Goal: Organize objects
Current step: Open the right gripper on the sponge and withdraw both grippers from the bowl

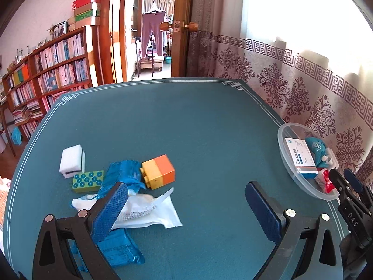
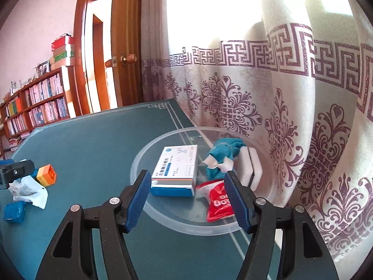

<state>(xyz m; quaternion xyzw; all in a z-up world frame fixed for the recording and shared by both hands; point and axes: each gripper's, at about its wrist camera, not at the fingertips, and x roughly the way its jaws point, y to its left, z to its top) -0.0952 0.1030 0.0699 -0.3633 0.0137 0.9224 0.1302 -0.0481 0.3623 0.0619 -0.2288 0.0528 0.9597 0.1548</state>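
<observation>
My left gripper (image 1: 186, 207) stands wide open over the teal table (image 1: 198, 128), nothing between its pads. Under and beyond its left finger (image 1: 112, 210) lie a white wrapper (image 1: 149, 214), a blue packet (image 1: 119, 249), a crumpled blue bag (image 1: 126, 172), a yellow-orange block (image 1: 158, 171), a green studded block (image 1: 87, 180) and a white sponge (image 1: 72, 161). My right gripper (image 2: 187, 196) is open just above the near side of a clear bowl (image 2: 186, 227). The bowl holds a medicine box (image 2: 177, 170), a red packet (image 2: 219, 200), a teal cloth (image 2: 223, 156) and a white sponge (image 2: 249, 168).
A patterned curtain (image 2: 291, 128) hangs close behind the bowl at the table's right edge. A bookshelf (image 1: 53, 74) and an open wooden door (image 1: 184, 28) lie beyond the far edge. The right gripper's black frame (image 1: 349, 198) shows beside the bowl (image 1: 281, 144).
</observation>
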